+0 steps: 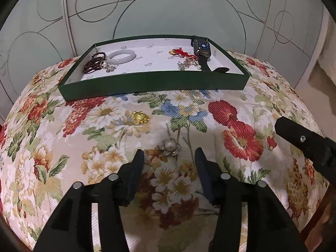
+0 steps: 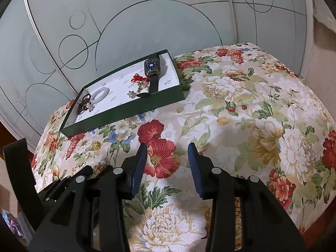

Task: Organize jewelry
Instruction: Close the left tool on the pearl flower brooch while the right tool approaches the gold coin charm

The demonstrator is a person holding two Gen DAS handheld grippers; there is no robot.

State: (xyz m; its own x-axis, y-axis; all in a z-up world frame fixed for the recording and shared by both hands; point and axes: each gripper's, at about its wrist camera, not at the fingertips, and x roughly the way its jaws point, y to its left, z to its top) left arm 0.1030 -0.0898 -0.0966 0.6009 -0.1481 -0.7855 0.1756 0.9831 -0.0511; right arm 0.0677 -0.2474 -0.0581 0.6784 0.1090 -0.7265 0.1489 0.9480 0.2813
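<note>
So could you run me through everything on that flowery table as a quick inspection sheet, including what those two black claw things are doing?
Surface: flowered cloth covers the tabletop, flat and dry.
Job's things: green tray holds a dark bead bracelet, white bangle, red cord charm, a small pearl cluster and a watch. A pearl flower brooch and a gold charm lie loose on the cloth.
Clutter: nothing seen.
Grippers: left gripper open, fingers either side of the brooch, not holding it. Right gripper open and empty.
Cables: nothing seen.
Surroundings: frosted panels with circle lines behind.
</note>
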